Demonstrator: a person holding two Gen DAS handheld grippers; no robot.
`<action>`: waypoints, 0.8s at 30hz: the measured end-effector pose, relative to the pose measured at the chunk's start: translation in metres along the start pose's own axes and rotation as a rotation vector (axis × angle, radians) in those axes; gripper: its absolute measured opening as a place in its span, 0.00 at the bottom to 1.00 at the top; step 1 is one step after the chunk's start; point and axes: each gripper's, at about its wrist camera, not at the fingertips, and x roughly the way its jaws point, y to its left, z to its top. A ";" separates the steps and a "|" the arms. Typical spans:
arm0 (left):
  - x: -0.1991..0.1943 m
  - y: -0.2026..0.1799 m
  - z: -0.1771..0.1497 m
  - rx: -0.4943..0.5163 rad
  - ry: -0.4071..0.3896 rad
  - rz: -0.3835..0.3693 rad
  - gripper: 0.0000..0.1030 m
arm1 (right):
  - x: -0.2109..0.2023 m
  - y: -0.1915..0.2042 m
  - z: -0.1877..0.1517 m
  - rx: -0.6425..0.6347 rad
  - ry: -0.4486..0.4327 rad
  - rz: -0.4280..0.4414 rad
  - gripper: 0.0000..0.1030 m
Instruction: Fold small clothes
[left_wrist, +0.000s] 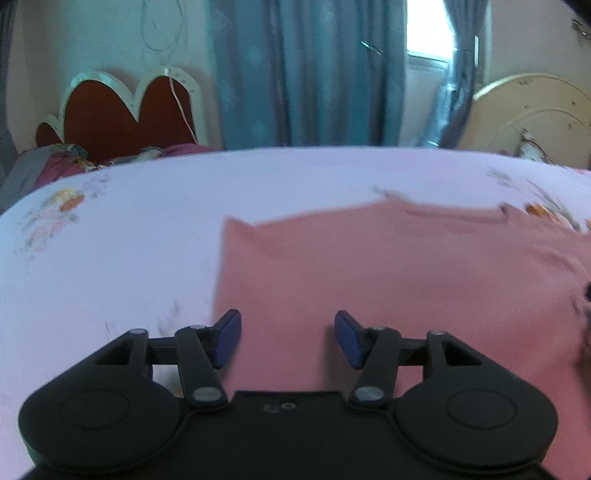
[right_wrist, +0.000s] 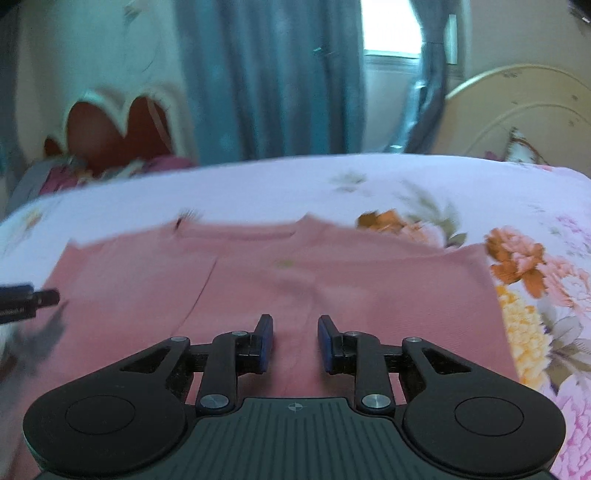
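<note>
A pink small garment (left_wrist: 388, 266) lies flat on the bed, its left part folded over with a straight left edge. In the right wrist view the garment (right_wrist: 295, 280) fills the middle, neckline at the far side, a fold line running down its left half. My left gripper (left_wrist: 288, 338) is open and empty, just above the garment's near left part. My right gripper (right_wrist: 295, 341) is open and empty over the garment's near middle. The left gripper's tip (right_wrist: 22, 299) shows at the left edge of the right wrist view.
The bed has a pale pink floral sheet (left_wrist: 129, 240), with large flower prints on the right (right_wrist: 535, 295). A red heart-shaped headboard (left_wrist: 122, 114) and piled clothes (left_wrist: 55, 162) stand behind on the left. Blue curtains (left_wrist: 306, 74) and a cream headboard (right_wrist: 517, 110) are at the back.
</note>
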 end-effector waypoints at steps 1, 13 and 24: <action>-0.001 -0.003 -0.006 0.007 0.013 -0.006 0.53 | 0.004 0.002 -0.005 -0.017 0.026 -0.023 0.26; -0.026 -0.009 -0.012 -0.019 0.039 -0.001 0.59 | -0.034 -0.013 -0.017 0.040 0.006 0.056 0.26; -0.072 -0.037 -0.024 -0.027 0.037 -0.004 0.62 | -0.081 -0.023 -0.041 0.072 0.010 0.141 0.40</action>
